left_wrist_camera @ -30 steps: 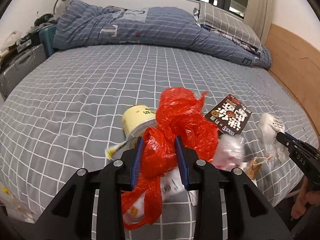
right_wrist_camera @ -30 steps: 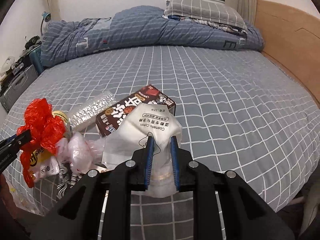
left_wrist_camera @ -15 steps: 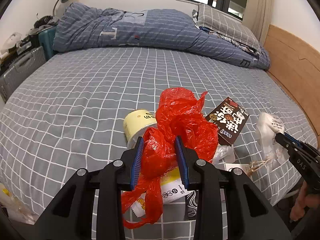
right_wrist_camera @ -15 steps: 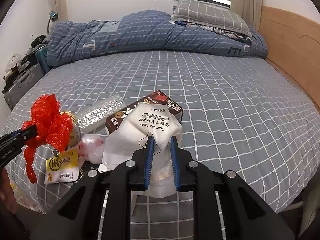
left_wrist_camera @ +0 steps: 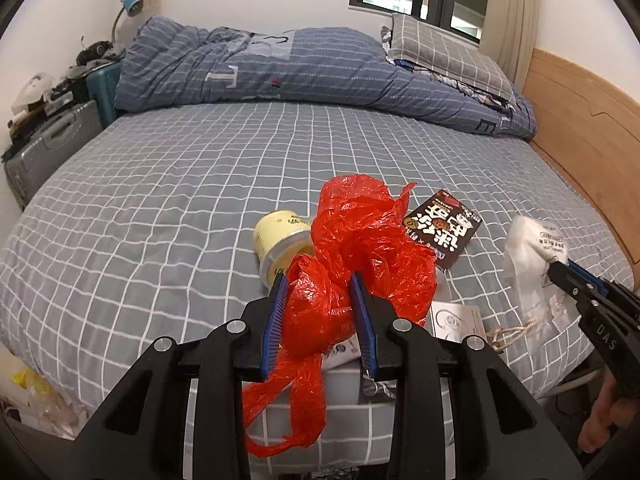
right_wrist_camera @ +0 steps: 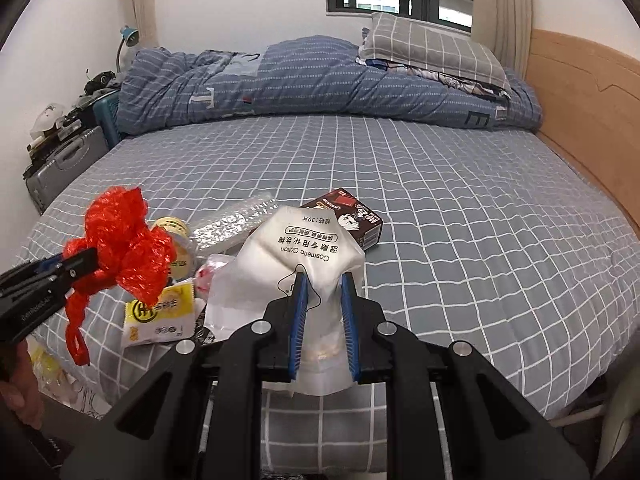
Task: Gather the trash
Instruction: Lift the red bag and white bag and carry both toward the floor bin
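**Two thin bags in the air, loose litter on the bed edge**

Your left tongs (left_wrist_camera: 318, 292) are clenched on a bunched red plastic bag (left_wrist_camera: 360, 240), which hangs clear of the bed (left_wrist_camera: 180, 184) with a tail dangling below the blue pads. Your right tongs (right_wrist_camera: 323, 292) are clenched on a white cosmetic-cotton pouch (right_wrist_camera: 304, 248), pinched near its middle, its lower half drooping under the tongs.

Take the red bag as your landmark. Just behind it, on the bed, lies a pale yellow cup (left_wrist_camera: 280, 236) on its side; to its right sits a dark brown snack box (left_wrist_camera: 444, 232); below it, near the mattress edge, a yellow sachet (right_wrist_camera: 158, 314) and some white paper scraps.

Risks, as I judge them:

- Both films are slick and crumpled, so each grip holds only a few folds. A quick swing could let either one slide out.
- The red bag's tail may snag the sachet or scraps and drag them off the bed edge.
- The cup, lying on its side, looks free to roll if the sheet gets tugged.
- The pouch looks part-filled; a tilt could shift its weight and peel it from the pads.
- The two tongs are near each other, so crossing paths may tangle the bags.
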`<state>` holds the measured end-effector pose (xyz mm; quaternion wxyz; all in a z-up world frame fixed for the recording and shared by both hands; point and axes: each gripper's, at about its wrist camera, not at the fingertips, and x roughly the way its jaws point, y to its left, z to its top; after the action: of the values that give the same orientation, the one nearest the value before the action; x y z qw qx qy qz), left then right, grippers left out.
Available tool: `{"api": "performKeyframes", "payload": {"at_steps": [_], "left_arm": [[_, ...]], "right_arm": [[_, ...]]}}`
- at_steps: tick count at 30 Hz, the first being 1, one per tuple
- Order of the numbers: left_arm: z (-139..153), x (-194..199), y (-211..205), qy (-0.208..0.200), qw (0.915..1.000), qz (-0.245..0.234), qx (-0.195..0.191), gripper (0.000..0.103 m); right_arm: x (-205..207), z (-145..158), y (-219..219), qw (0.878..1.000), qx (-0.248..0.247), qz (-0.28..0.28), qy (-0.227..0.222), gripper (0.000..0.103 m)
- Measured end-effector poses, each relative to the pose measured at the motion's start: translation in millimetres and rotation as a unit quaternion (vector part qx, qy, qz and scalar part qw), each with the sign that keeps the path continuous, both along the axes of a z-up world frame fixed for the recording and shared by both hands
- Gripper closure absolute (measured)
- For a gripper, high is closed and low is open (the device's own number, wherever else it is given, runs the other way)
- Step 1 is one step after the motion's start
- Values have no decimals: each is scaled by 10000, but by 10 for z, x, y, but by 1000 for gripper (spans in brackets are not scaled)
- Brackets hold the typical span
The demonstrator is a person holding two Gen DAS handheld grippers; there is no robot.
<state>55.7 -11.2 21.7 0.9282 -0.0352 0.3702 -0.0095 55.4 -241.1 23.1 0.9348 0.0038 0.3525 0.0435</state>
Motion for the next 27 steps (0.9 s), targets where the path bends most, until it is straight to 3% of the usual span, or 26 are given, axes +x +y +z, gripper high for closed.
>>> {"api": "performKeyframes", "payload": {"at_steps": [13, 27], "left_arm": [[-32, -541, -63, 176, 9998, 0, 39, 71], [-79, -1116, -105, 327, 9995, -55, -9, 71]], "right_arm": [[-613, 216, 177, 9998, 15, 173, -132, 86], [-1099, 62, 280, 9996, 58, 215, 167, 86]]}}
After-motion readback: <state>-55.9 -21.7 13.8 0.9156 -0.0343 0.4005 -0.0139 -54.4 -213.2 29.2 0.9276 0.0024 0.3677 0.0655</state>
